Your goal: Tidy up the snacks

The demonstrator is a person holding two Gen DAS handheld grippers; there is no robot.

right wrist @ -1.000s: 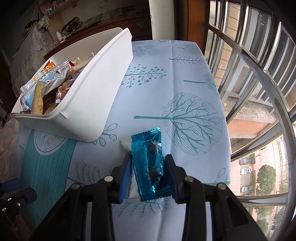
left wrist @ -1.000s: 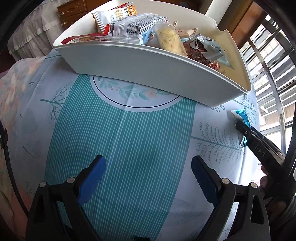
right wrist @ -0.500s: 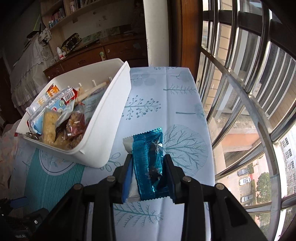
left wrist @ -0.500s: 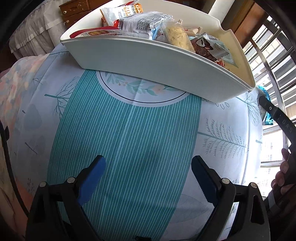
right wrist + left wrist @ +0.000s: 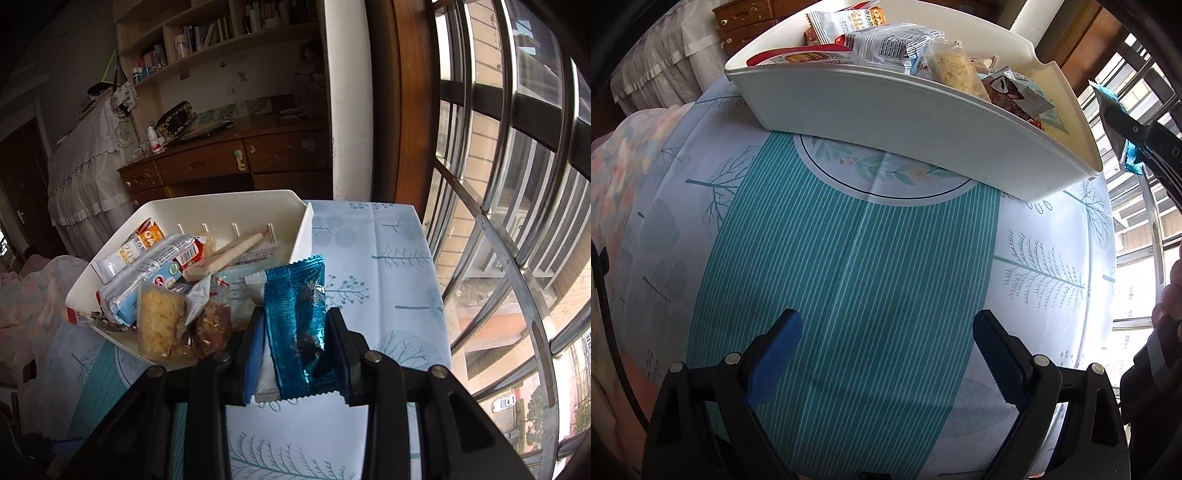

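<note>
A white plastic bin (image 5: pixel 110 266) of wrapped snacks sat on the tree-print tablecloth (image 5: pixel 849 258). The right gripper (image 5: pixel 295 354) pinched a blue foil snack packet (image 5: pixel 295 317) at mid-length, raised beside the bin; it looked light, crinkly and slippery. The left gripper (image 5: pixel 886 354) gaped wide, empty.

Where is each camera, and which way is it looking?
Left wrist: sits on the left gripper, looking down at the tablecloth; open blue fingers and a hand show.
Right wrist: sits on the right gripper, looking across the table; its fingers clamp a blue snack packet.
Both show the white bin of snacks.
</note>
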